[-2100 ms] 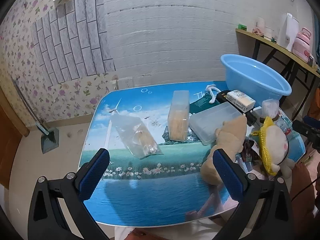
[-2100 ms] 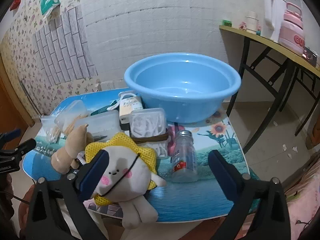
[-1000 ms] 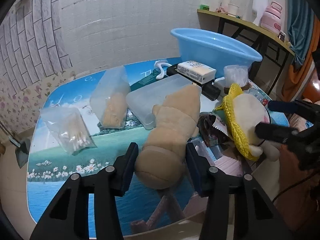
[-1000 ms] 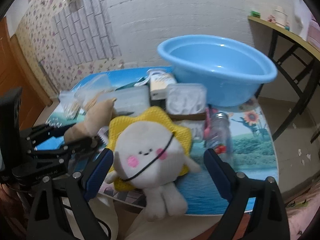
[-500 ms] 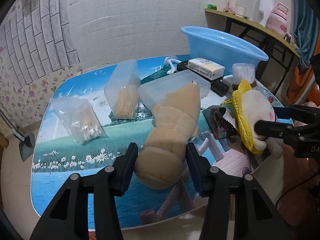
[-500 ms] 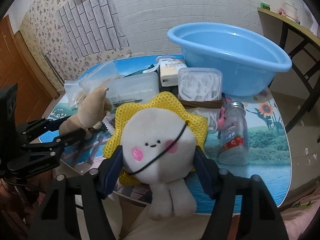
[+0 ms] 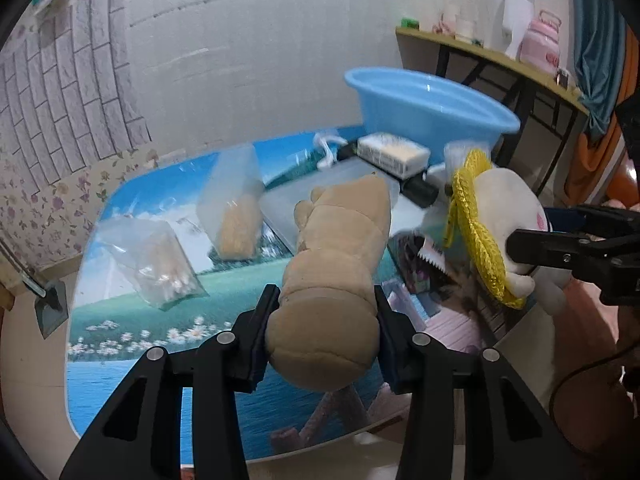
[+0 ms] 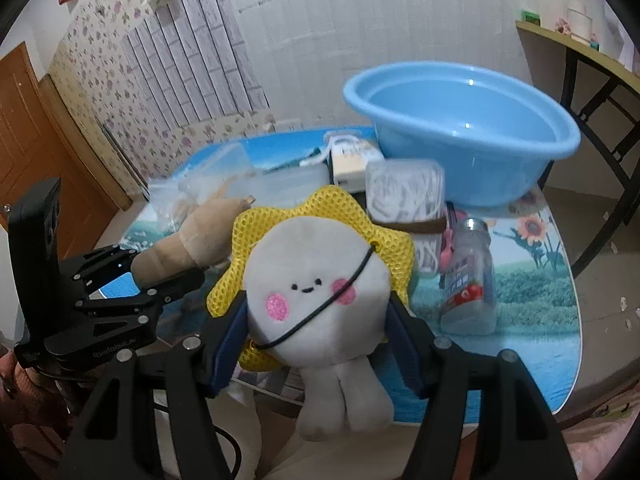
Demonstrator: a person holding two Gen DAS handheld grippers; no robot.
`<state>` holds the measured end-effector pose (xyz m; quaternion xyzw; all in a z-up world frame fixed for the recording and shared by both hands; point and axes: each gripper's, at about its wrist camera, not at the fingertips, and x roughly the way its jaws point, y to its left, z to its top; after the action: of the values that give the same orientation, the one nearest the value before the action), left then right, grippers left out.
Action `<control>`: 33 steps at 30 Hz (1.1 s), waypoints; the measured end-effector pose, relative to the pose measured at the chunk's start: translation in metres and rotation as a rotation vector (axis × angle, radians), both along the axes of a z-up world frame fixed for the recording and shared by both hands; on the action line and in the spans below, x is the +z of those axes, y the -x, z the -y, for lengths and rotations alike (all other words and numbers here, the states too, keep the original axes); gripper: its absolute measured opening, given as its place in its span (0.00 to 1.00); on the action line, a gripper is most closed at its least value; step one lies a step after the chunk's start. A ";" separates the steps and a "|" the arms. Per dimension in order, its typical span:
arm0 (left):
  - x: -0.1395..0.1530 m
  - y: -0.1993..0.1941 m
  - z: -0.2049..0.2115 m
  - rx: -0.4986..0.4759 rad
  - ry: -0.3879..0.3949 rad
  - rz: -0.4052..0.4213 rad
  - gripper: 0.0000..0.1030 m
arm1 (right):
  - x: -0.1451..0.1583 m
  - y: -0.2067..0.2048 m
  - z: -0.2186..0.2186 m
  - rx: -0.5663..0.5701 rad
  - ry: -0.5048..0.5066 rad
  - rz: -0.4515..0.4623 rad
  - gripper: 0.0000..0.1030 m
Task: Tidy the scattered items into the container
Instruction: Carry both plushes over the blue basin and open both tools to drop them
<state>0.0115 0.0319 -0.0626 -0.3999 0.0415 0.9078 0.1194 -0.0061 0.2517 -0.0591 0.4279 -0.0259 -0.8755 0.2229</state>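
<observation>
My left gripper [image 7: 324, 328] is shut on a tan plush toy [image 7: 336, 280] and holds it above the table's front; the toy also shows in the right wrist view [image 8: 188, 240]. My right gripper [image 8: 316, 332] is shut on a white plush with a yellow mesh collar [image 8: 316, 280], lifted off the table, also seen in the left wrist view [image 7: 500, 220]. The blue basin [image 8: 460, 128] stands at the table's far right, empty; it shows in the left wrist view [image 7: 424, 108] too.
On the table [image 7: 132, 364] lie two clear bags [image 7: 156, 264], a clear flat box [image 7: 288, 204], a white carton [image 7: 392, 152], a tub of white bits [image 8: 404, 192] and a small jar [image 8: 468, 280]. A shelf [image 7: 500, 56] stands at right.
Both grippers closed on their plush toys and lifted them off the table. The two toys have risen and moved a little toward the basin.
</observation>
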 end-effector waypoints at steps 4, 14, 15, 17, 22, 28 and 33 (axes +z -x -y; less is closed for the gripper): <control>0.017 -0.004 0.005 0.017 -0.034 -0.018 0.42 | 0.014 -0.003 -0.006 -0.002 0.037 -0.029 0.62; 0.053 0.011 -0.010 -0.024 -0.072 -0.087 0.42 | 0.061 -0.001 -0.044 -0.082 0.073 -0.157 0.62; 0.055 0.014 -0.013 -0.030 -0.070 -0.093 0.42 | 0.064 0.002 -0.048 -0.091 0.075 -0.170 0.63; 0.060 0.022 -0.020 -0.043 -0.066 -0.102 0.42 | 0.069 0.010 -0.050 -0.097 0.076 -0.187 0.63; 0.069 0.045 -0.040 -0.077 -0.079 -0.107 0.42 | 0.081 0.030 -0.064 -0.142 0.068 -0.231 0.63; 0.069 0.078 -0.075 -0.118 -0.044 -0.096 0.42 | 0.082 0.069 -0.086 -0.234 0.053 -0.253 0.63; 0.067 0.111 -0.104 -0.136 -0.029 -0.099 0.42 | 0.071 0.100 -0.099 -0.252 0.077 -0.225 0.63</control>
<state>-0.0997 0.1360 0.0042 -0.3490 0.0613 0.9168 0.1843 -0.1064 0.3503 0.0123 0.3116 -0.0876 -0.9374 0.1289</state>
